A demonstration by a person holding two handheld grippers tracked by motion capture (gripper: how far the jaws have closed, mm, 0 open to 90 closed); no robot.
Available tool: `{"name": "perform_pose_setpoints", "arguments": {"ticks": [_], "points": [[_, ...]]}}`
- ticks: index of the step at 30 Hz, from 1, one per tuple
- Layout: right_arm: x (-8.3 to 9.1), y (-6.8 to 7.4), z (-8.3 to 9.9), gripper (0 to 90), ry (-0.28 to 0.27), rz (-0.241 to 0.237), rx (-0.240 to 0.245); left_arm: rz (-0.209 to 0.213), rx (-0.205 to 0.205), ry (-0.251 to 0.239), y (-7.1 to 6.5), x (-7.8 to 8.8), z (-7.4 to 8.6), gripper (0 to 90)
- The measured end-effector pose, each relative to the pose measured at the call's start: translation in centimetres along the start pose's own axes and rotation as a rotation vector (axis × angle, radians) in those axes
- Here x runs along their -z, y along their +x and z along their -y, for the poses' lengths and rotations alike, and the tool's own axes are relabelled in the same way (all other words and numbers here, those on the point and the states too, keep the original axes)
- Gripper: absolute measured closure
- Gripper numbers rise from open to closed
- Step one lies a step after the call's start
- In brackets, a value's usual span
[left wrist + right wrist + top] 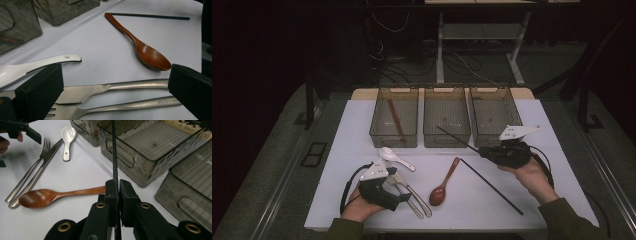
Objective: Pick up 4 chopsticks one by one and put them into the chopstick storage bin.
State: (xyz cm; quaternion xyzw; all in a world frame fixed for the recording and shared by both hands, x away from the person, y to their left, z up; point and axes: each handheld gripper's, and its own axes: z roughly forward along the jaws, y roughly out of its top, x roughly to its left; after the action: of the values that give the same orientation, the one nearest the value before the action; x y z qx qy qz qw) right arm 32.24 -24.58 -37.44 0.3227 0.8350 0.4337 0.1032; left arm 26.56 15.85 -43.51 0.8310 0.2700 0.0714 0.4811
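My right gripper (482, 150) (118, 188) is shut on a thin black chopstick (454, 137) (114, 152), whose far end reaches over the front wall of the middle bin (447, 140). A second black chopstick (491, 186) (150, 16) lies on the table beside a brown wooden spoon (442, 187) (147, 52) (40, 197). My left gripper (398, 191) (115, 87) is open, its jaws straddling a steel knife (117, 87) (47, 160) and fork (120, 106) (37, 163). A white ceramic spoon (395, 157) (37, 65) (67, 137) lies just beyond them.
Three translucent bins stand in a row at the table's far edge. The left bin (393, 141) holds a reddish chopstick (395, 118); the right bin (507, 107) sits close behind my right gripper. White tabletop (347, 165) lies open at the left and front.
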Motion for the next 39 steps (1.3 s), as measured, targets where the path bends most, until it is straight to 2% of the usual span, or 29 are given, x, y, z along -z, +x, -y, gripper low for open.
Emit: {"name": "perform_pose_setpoints", "arguments": {"ticks": [6, 16, 21, 34, 39], "points": [[-0.9, 0.1, -1.0, 85.5, 0.005, -0.004, -0.010, 0.000, 0.004, 0.000, 0.0, 0.0, 0.0, 0.0], [-2.6, 0.4, -3.0, 85.4, 0.013, 0.002, 0.002, 0.000, 0.005, -0.003, -0.1, 0.0, 0.0, 0.0], [-3.5, 0.5, -4.3, 85.5, 0.000, 0.002, 0.001, 0.001, 0.004, -0.005, -0.1, 0.0, 0.0, 0.0], [-6.5, 0.9, -8.2, 85.5, 0.012, 0.016, 0.021, 0.006, 0.002, -0.007, -0.1, 0.1, -0.1, 0.0], [-7.7, 1.0, -9.5, 85.5, 0.019, 0.022, 0.008, 0.006, 0.004, -0.010, -0.1, 0.1, -0.1, 0.0]]}}
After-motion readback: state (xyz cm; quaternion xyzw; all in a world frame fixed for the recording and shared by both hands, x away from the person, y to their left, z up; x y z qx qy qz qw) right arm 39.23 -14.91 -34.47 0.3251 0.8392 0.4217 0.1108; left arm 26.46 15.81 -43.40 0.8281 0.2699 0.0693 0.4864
